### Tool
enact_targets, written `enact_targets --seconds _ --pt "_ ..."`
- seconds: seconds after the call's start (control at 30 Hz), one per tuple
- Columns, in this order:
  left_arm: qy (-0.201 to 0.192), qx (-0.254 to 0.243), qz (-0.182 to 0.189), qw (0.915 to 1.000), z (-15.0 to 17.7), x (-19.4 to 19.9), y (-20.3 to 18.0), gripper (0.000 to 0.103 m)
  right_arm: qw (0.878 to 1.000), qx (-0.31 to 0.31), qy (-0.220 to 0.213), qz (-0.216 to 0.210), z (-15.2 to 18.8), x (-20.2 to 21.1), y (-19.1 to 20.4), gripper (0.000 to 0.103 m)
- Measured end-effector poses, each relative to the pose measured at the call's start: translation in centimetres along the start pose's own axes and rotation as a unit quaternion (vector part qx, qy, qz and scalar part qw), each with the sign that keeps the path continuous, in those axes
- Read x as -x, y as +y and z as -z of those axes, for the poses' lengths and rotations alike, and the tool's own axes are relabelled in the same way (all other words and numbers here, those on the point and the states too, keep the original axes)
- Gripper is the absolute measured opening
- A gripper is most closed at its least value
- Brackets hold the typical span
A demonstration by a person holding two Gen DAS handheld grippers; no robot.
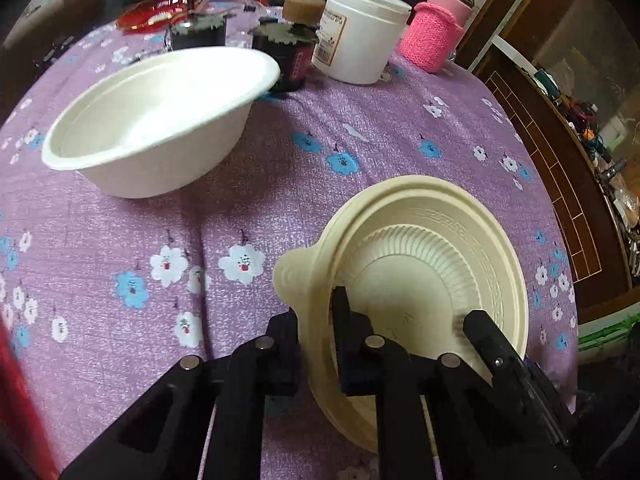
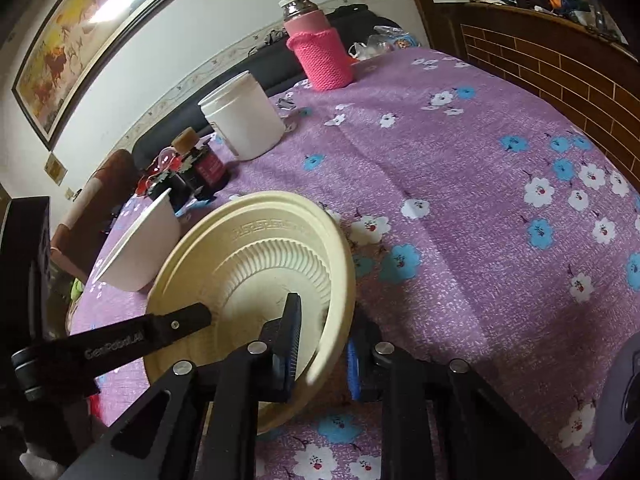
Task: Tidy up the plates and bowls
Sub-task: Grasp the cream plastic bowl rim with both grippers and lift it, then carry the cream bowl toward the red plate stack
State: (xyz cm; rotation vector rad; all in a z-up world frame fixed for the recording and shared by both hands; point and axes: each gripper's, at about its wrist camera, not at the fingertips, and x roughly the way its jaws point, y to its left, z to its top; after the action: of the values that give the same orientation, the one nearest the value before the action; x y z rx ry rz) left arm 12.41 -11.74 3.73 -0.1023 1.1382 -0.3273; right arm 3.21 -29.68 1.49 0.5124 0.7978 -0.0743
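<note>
- The cream plastic bowl (image 1: 436,264) is round and shallow, with a stepped rim, a band of embossed key pattern below it, fine radial ribs on the inner wall and a small rounded tab handle on one side. It sits near the front of the worktop (image 1: 280,152) and looks tilted in the right wrist view, one edge raised.
- The left claw (image 1: 318,320) straddles the bowl's rim beside the tab — one finger outside, one inside against the wall, clamped on it.
- The right claw (image 2: 324,334) grips the opposite rim in the same way, one finger inside the bowl (image 2: 256,264) and one outside under the edge.
- The left claw's finger (image 2: 176,326) also shows in the right wrist view, reaching into the bowl from the side.
- A plain white paper bowl (image 1: 160,120) with a smooth wall stands upright further back, apart from the cream one.
- The worktop wears a purple cloth printed with white and blue flowers, creased down the middle.
- At the far edge stand a white plastic tub with a label (image 1: 360,32), a flask in a pink knitted sleeve (image 1: 434,34), two dark jars (image 1: 288,56) and a red dish with a gold edge (image 1: 160,10).
- Beyond — a framed painting (image 2: 88,36) on a pale wall, a dark sofa, and a brick-patterned wooden counter (image 2: 560,80) with clutter on it.
</note>
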Motion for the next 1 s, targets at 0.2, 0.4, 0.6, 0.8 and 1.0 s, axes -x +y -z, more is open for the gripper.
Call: enact_targets --seconds 0.2,0.4,0.6,0.8,1.0 --pt "-0.011 -0.003 -0.003 0.9999 0.7 1.5 0.5 0.012 1.000 -0.004 0.005 -0.024 0.3 0.1 0.1 0.018" --pt "-0.028 -0.001 -0.016 0.9995 1.9 3.7 1.5 0.012 0.999 0.015 0.002 -0.049 1.0 0.6 1.4 0.018" --pt "-0.057 0.006 -0.029 0.9979 3.3 6.7 3.0 0.012 0.996 0.025 0.008 -0.088 2.2 1.1 3.2 0.018" --pt "-0.082 0.030 -0.028 0.9958 5.3 10.5 5.9 0.012 0.993 0.046 -0.005 -0.106 3.6 3.3 6.5 0.018" --pt "-0.119 0.062 -0.040 0.9902 7.9 14.9 10.1 0.012 0.988 0.081 -0.013 -0.127 6.0 6.0 11.8 0.018"
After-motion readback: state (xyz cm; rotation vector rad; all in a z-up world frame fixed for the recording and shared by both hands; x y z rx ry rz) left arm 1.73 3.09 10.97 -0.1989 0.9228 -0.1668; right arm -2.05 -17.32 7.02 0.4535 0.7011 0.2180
